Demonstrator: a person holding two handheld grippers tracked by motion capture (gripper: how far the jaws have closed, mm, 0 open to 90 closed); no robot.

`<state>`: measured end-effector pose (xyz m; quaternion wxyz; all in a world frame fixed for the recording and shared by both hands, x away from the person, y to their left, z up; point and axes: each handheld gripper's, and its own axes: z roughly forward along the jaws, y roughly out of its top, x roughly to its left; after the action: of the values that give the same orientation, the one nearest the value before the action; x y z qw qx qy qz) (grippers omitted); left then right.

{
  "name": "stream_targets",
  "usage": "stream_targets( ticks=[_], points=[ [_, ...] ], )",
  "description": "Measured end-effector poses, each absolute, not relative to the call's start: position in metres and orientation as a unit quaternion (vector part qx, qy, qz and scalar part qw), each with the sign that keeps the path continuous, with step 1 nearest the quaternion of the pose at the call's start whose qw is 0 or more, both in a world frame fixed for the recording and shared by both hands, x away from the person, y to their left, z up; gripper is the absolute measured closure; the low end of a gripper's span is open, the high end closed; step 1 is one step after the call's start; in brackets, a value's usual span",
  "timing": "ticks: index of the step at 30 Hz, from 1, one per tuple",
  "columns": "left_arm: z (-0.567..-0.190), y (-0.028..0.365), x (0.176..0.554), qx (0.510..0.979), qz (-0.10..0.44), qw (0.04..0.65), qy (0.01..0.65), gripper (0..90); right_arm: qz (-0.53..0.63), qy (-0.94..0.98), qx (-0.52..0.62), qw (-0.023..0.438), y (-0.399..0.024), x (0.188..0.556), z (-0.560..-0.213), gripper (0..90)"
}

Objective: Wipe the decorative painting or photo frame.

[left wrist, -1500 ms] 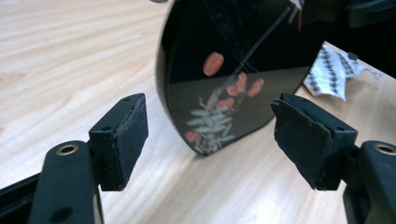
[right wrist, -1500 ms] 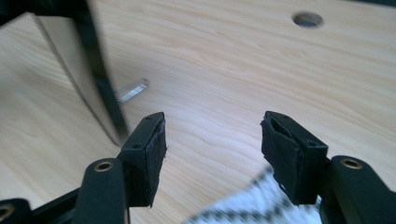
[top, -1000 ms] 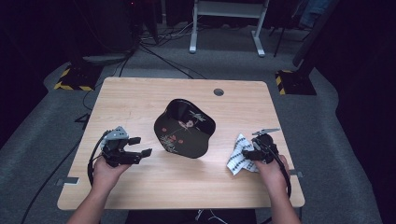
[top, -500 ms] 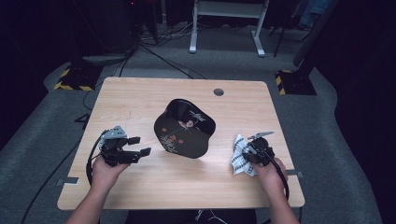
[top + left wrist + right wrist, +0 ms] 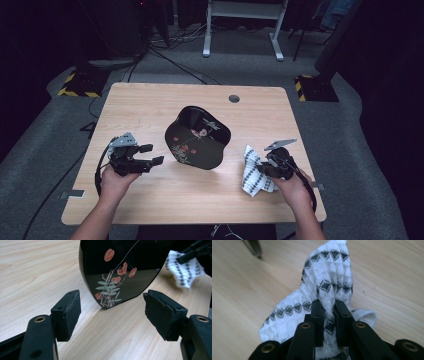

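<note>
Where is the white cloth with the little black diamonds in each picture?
High view: the cloth is at lower right on the table, pinched by the right hand-held gripper.
Left gripper view: the cloth hangs at the top right corner, past the black tray.
Right gripper view: the cloth is in the middle, clamped between the jaws.
Shared landmark: the black flowered tray.

The tray (image 5: 197, 137) lies at the middle of the table (image 5: 150, 105). The cloth (image 5: 254, 172) lies right of it, nearer the front edge.

A white waffle-weave cloth with dark diamond bands (image 5: 255, 172) sits bunched at the lower right of the high view. Its pinched fold (image 5: 329, 290) stands peaked at the right gripper view's centre.
</note>
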<state>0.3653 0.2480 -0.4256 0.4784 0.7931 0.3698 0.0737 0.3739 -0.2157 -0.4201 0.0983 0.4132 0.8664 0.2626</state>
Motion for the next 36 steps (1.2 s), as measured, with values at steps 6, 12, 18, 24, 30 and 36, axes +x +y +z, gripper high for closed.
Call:
stream_targets(
  ticks=[6, 12, 18, 24, 30, 36],
  points=[
    [-0.426, 0.247, 0.368, 0.792, 0.073, 0.48, 0.369, 29.7, 0.26, 0.893, 0.36, 0.068, -0.202, 0.361, -0.41, 80.1],
    [-0.426, 0.247, 0.368, 0.793, 0.072, 0.48, 0.369, 29.7, 0.254, 0.912, 0.32, 0.042, -0.185, 0.353, -0.408, 80.0],
    [-0.427, 0.246, 0.366, 0.795, 0.074, 0.475, 0.369, 29.7, 0.263, 0.926, 0.271, 0.019, -0.161, 0.344, -0.404, 79.6],
    [-0.428, 0.25, 0.361, 0.796, 0.077, 0.472, 0.372, 29.8, 0.291, 0.925, 0.243, 0.033, -0.127, 0.342, -0.41, 78.6],
    [-0.43, 0.255, 0.353, 0.797, 0.08, 0.466, 0.375, 29.7, 0.315, 0.92, 0.227, 0.046, -0.099, 0.347, -0.414, 77.9],
    [-0.432, 0.257, 0.346, 0.802, 0.084, 0.458, 0.373, 29.6, 0.328, 0.919, 0.215, 0.041, -0.07, 0.352, -0.423, 77.3]
  ],
)
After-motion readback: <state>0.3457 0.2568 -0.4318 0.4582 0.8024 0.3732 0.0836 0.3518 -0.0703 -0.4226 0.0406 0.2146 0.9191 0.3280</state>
